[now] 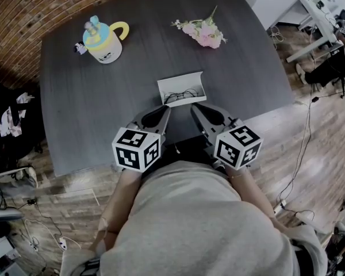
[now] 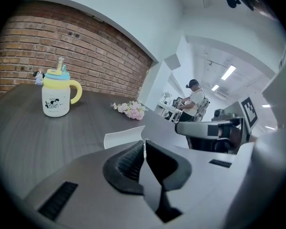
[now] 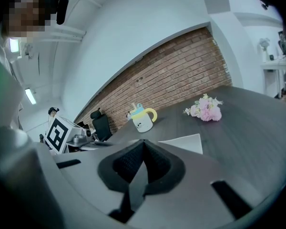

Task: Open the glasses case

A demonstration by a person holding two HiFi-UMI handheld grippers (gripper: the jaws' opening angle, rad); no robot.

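Head view first: the white rectangular glasses case (image 1: 182, 91) lies on the dark grey woodgrain bench (image 1: 92, 108) just ahead of both tools, its lid already raised and dark-framed glasses (image 1: 181, 95) showing inside; to my eye the opening is done and little remains but to draw back; the left gripper (image 1: 164, 111) and right gripper (image 1: 195, 109) point at the case from the near edge, close to it, though whether they touch it I cannot tell; farther back stand a white cup with yellow handle and blue lid (image 1: 103, 41) and a spray of pink flowers (image 1: 202, 32), well apart; a red brick wall (image 1: 23, 4) runs behind the bench, and pale wooden floor (image 1: 310, 154) with trailing cables lies to the right.

Left gripper view: jaws clenched together on nothing; the white case (image 2: 124, 136) rises just beyond them; a person (image 2: 193, 99) stands far off in a bright white room.

Right gripper view: jaws likewise pressed together and empty; the case (image 3: 183, 142) sits just past them to the right; cup and flowers lie beyond, against the brick.
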